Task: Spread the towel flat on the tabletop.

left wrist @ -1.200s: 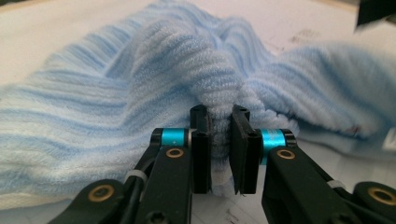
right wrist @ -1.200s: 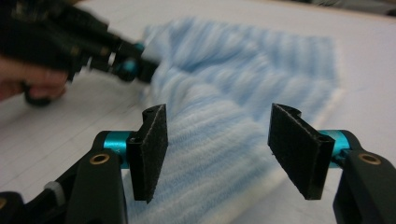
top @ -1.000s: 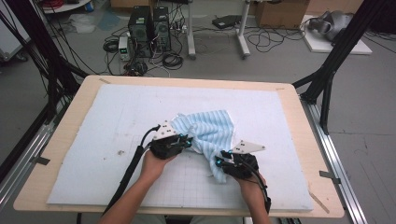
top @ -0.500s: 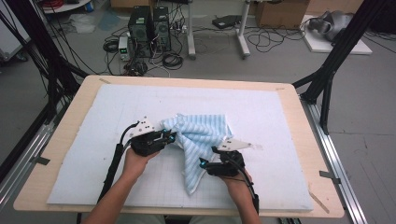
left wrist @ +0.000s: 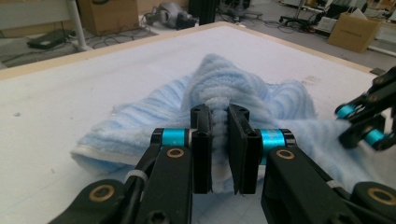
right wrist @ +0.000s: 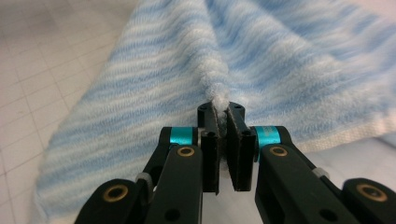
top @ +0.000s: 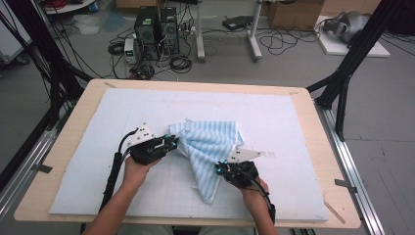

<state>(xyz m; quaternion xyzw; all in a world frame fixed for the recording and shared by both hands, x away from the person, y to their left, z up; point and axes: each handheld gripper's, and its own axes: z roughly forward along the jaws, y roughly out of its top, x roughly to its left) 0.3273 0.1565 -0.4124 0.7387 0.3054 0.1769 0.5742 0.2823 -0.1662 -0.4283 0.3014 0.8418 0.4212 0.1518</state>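
Nearest the person, the right gripper [top: 224,169] pinches a fold of the blue striped towel [top: 208,142] between nearly closed jaws. Slightly farther, the left gripper [top: 172,143] clamps another bunched edge. The towel seems partly lifted, crumpled mid-table on the white mat [top: 98,127].

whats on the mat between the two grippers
The striped towel spans the gap in the high view; the left gripper and right gripper each pinch a fold of it.
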